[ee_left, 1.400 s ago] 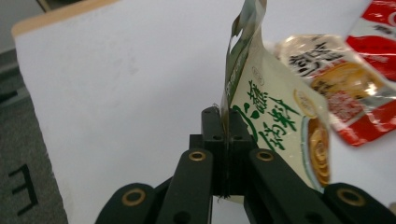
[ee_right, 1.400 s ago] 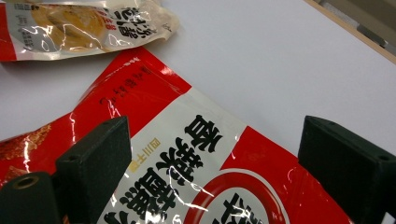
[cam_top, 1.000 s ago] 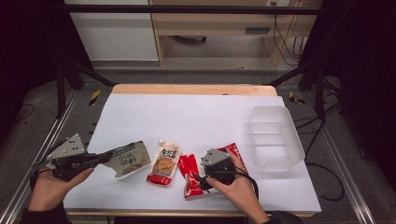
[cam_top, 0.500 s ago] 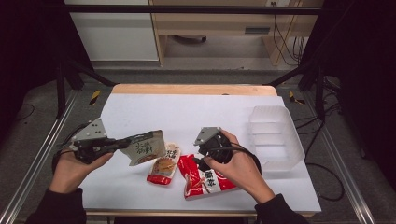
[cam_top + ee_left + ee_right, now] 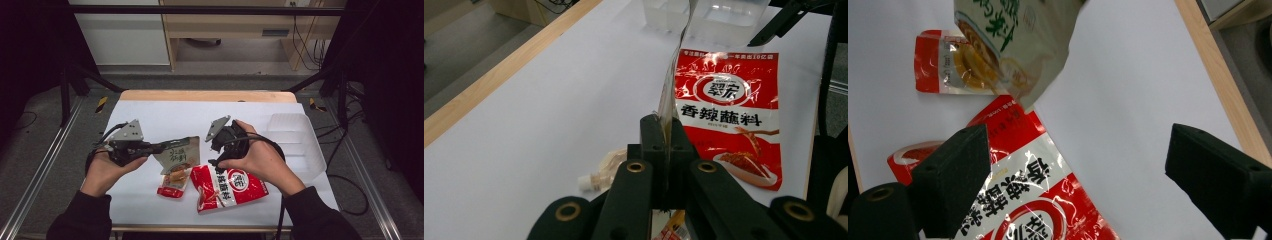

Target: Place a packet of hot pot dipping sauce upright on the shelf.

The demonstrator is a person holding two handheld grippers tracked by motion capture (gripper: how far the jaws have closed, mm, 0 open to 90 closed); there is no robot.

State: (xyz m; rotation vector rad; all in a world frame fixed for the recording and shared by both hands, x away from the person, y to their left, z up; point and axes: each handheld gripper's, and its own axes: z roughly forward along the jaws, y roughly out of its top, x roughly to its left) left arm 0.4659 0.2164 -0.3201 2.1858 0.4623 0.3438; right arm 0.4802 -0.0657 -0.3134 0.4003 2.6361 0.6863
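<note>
High view: left claw point(image 5: 162, 146) clamps the green pouch point(image 5: 179, 155), lifted; right claw point(image 5: 1073, 165), open wide, empty; next carry to bin point(image 5: 300, 145).

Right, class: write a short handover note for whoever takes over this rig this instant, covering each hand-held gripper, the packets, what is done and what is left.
Left hand-held gripper: shut on the grey-green packet, held off the table by its edge.
Right hand-held gripper: open, holding nothing, above the big red packet.
Big red packet and small spouted pouch lie on the white table.
Clear tray at the right looks empty.
Done: one packet lifted. Left, probably: put it in the tray, then the other two.
</note>
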